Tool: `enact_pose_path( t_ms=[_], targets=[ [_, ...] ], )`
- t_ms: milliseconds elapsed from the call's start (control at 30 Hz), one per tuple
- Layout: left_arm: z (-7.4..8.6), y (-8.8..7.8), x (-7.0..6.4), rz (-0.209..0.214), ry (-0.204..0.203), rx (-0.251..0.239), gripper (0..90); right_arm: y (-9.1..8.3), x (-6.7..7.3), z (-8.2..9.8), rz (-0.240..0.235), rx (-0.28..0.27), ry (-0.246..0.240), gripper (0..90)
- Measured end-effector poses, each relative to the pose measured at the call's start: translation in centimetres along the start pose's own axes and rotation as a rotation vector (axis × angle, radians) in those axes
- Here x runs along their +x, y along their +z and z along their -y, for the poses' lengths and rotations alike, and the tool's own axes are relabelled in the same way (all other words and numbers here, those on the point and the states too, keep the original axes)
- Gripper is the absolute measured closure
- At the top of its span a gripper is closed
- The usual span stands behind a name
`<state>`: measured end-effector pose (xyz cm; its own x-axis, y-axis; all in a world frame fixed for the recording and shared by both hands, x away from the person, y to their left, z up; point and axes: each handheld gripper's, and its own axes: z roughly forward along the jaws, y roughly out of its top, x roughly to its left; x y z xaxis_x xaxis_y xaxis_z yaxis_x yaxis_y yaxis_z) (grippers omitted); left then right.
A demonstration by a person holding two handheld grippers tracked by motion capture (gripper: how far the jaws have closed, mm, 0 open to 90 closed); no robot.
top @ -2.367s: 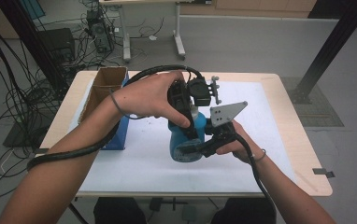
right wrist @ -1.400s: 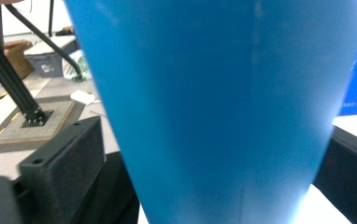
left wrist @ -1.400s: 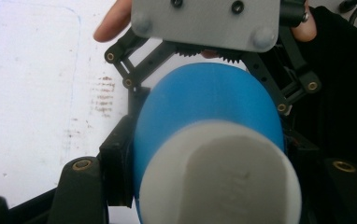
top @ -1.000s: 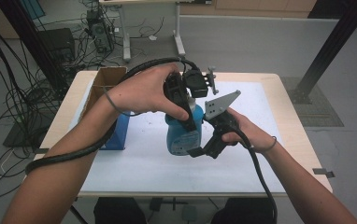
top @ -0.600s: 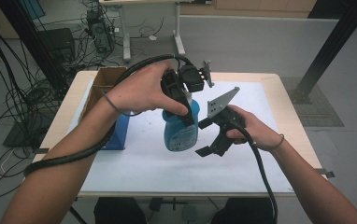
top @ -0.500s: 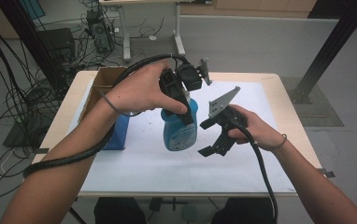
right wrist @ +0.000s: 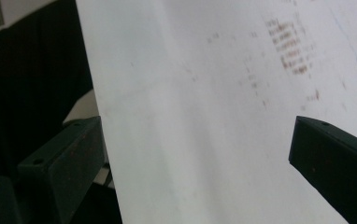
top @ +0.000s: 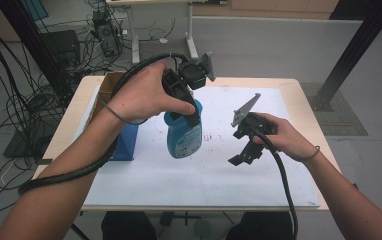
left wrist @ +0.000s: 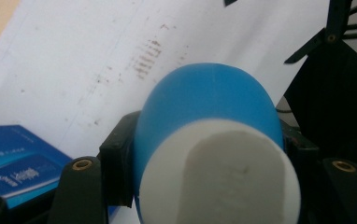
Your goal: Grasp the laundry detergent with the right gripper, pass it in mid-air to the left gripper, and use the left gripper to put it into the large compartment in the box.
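Above white mat [top: 259,180], upright blue bottle [top: 184,137]

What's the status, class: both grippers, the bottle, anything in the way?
Left gripper shut on blue bottle, held off the table. Right gripper open, empty. Blue box beside it.

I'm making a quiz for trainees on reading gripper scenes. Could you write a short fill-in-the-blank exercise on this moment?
1. The left gripper is shut on a bottle whose colour is ____.
2. The jaws of the right gripper stand ____, with nothing between them.
3. The bottle hangs above a ____ mat on the table.

Missing words: blue; open; white
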<state>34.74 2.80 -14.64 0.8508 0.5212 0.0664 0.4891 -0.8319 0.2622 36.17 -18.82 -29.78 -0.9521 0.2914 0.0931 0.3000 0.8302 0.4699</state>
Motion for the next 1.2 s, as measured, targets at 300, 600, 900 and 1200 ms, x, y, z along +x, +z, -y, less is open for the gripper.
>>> enact_pose_path(
  t_ms=[300,600,900,1200],
  targets=[
    [0.7,-1.1,1.0,-0.023,-0.074,0.002,37.7,-0.2,-1.9,2.1,0.097,0.154,0.163,3.8],
    [1.5,-2.1,2.4,-0.038,-0.151,0.004,37.7,-0.3,-3.2,3.7,0.111,0.229,0.273,3.7],
    [2.3,-3.9,4.3,-0.053,-0.233,0.002,37.7,0.2,-4.4,5.3,0.133,0.276,0.357,4.1],
    [2.8,-6.7,6.8,-0.079,-0.327,-0.022,37.7,0.7,-5.2,6.5,0.127,0.27,0.394,4.1]
  ],
)
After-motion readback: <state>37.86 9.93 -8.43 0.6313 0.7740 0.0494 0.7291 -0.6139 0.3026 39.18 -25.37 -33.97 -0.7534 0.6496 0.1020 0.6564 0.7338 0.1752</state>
